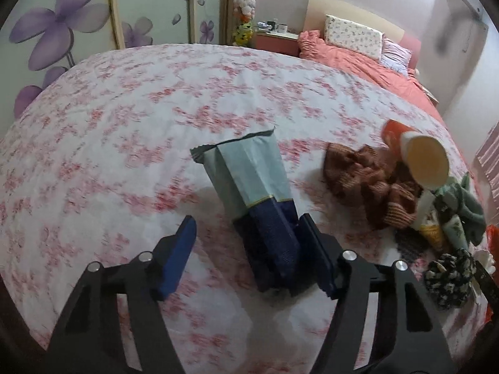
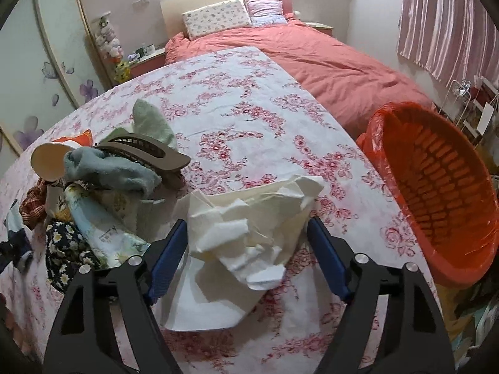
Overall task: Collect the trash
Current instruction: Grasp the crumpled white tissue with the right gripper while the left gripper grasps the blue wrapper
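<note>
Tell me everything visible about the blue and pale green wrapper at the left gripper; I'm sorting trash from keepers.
The wrapper is a flattened, creased foil-like packet: pale green upper part, dark blue lower part, a thin gold line between them. Its far end looks torn open with a jagged edge. It lies on the floral bedsheet, pointing away from the camera. Its blue end sits between the fingers of the open left gripper, against the right-hand finger and apart from the other.

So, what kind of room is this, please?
Most likely a bedroom at home: a bed with pillows stands behind the table, and a wardrobe with flower-printed doors lines the wall.
</note>
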A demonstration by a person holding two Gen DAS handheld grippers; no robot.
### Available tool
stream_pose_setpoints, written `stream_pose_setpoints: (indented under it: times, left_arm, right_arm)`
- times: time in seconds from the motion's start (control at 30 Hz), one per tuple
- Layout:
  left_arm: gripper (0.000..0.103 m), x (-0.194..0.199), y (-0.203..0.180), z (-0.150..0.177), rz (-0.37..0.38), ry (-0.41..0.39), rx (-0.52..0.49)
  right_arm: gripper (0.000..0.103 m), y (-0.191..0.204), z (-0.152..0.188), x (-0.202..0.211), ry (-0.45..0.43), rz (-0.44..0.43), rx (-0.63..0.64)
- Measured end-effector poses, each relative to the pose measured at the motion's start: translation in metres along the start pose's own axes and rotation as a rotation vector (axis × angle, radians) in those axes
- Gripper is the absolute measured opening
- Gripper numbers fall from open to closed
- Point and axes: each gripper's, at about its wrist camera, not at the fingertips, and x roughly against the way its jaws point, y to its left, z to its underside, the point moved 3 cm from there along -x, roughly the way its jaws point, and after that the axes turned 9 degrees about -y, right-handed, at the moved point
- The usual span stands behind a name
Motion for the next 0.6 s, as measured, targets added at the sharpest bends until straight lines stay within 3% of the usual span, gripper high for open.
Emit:
stream_pose_setpoints:
  times: [0.17,0.3,0.4,0.43,0.6]
  left_arm:
    - [0.065,-0.004,-0.002,-0.002,0.007,0.003,-0.014]
    - [0.046,-0.005,-0.008,-0.002,0.042,-0.008,-0.031]
    - [0.042,-0.004,-0.01,-0.002,0.067,-0.016,-0.034]
    - [0.034,-0.003,-0.01,-0.003,0.076,-0.02,-0.034]
    - [0.03,0.007,-0.011,-0.006,0.109,-0.052,-0.043]
  right_arm:
    - [0.076,0.005,0.002,0.0,-0.006,0.004,0.025]
    - [0.063,0.005,0.003,0.001,-0.027,0.018,0.047]
    - [0.056,0.003,0.001,0.003,-0.029,0.006,0.036]
    - [0.051,0.002,0.001,0.004,-0.031,0.001,0.034]
    - [0.042,0.001,-0.002,0.009,-0.048,-0.028,0.023]
